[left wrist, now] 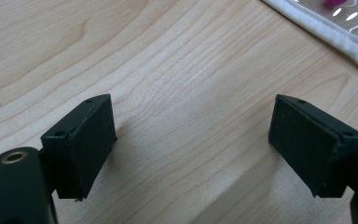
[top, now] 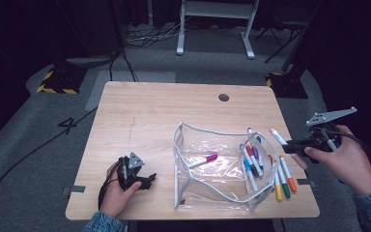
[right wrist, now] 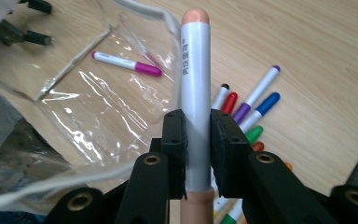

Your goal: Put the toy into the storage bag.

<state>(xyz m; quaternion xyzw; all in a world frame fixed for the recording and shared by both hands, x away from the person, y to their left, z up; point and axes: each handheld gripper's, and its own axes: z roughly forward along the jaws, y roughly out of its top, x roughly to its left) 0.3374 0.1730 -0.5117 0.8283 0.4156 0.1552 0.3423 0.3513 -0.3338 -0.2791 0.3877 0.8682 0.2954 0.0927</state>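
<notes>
Marker (right wrist: 195, 93), lower end hidden behind fingers; right gripper (right wrist: 196, 140) clamps it. Left gripper (left wrist: 191, 144) fingers wide apart, empty, over desk (left wrist: 177, 70).

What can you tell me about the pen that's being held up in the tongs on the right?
The pen is a marker with a pale grey-white barrel, printed with small dark lettering, and peach-orange ends, probably plastic. The right tongs are shut on its barrel, one black pad on each side, so it points straight out along them. In the high view it is held off the table, just right of the clear pouch and above the loose markers. Nothing else touches it.
</notes>
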